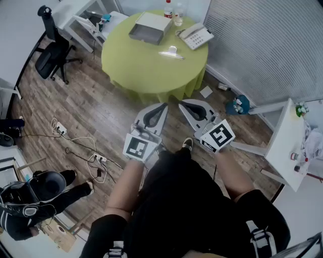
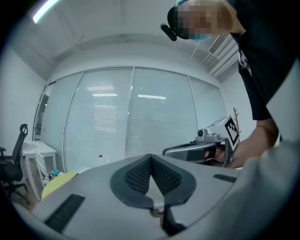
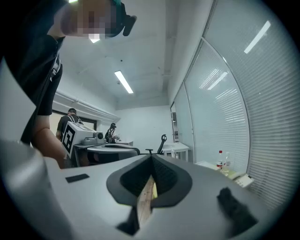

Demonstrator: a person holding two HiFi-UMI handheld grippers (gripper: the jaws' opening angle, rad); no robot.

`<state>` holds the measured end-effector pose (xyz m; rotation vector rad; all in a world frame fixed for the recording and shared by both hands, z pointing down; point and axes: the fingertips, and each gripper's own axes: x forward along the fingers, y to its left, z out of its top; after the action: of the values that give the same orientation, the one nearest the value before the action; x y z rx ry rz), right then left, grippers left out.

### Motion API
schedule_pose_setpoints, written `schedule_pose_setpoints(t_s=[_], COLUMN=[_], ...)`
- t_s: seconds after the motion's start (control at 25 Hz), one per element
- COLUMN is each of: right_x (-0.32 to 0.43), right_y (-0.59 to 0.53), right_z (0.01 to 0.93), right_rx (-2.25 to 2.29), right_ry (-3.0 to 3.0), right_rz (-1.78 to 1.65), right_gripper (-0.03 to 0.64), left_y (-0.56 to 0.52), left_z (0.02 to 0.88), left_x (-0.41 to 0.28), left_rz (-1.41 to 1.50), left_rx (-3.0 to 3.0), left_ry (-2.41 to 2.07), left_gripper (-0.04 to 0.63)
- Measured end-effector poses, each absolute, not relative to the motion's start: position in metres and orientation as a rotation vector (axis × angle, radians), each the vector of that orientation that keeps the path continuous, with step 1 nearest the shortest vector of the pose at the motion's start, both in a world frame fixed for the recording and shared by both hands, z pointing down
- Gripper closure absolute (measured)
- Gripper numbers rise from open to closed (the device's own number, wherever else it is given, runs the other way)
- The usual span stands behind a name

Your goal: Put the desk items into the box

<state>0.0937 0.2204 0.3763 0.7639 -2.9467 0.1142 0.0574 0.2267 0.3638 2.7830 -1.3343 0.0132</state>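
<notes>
A round green table (image 1: 146, 70) stands ahead of me in the head view. On it sit a grey open box (image 1: 150, 27), a white desk telephone (image 1: 196, 36), a metal binder clip (image 1: 171, 53) and two bottles (image 1: 171, 10). My left gripper (image 1: 164, 106) and right gripper (image 1: 181, 103) hang side by side over the wooden floor, short of the table's near edge. Both point level and are shut with nothing between the jaws. The left gripper view shows its pads (image 2: 140, 176) meeting and the right gripper (image 2: 201, 150) beside it. In the right gripper view the pads (image 3: 161, 176) also meet.
A black office chair (image 1: 53, 53) and a white desk (image 1: 83, 15) stand left of the table. Power strips with cables (image 1: 75, 143) lie on the floor. A white side table (image 1: 285, 141) is at the right, and a blue object (image 1: 237, 105) lies near it. A person (image 1: 35, 196) sits at lower left.
</notes>
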Motion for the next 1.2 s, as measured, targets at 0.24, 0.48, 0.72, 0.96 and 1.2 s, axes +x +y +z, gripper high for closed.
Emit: schedule_pose_setpoints(t_s=[0.24, 0.48, 0.72, 0.96, 1.2], right_x=[0.084, 0.069, 0.048, 0.027, 0.023], right_y=[0.227, 0.232, 0.24, 0.237, 0.23], right_z=[0.369, 0.373, 0.374, 0.374, 0.376], right_rx=[0.751, 0.767, 0.784, 0.835, 0.873], right_ry=[-2.947, -2.927, -2.906, -2.892, -2.889], right_rz=[0.093, 0.107, 0.121, 0.114, 0.14], right_gripper=[0.6, 0.6, 0.6, 0.6, 0.6], left_y=[0.233, 0.236, 0.241, 0.238, 0.23], left_z=[0.361, 0.36, 0.363, 0.361, 0.363], left_x=[0.048, 0.033, 0.014, -0.001, -0.006], left_rz=[0.02, 0.026, 0.035, -0.015, -0.006], left_rx=[2.772, 2.771, 2.772, 2.805, 2.814], left_ry=[-1.339, -1.335, -1.288, -1.243, -1.214], left_gripper=[0.586, 0.586, 0.586, 0.586, 0.586])
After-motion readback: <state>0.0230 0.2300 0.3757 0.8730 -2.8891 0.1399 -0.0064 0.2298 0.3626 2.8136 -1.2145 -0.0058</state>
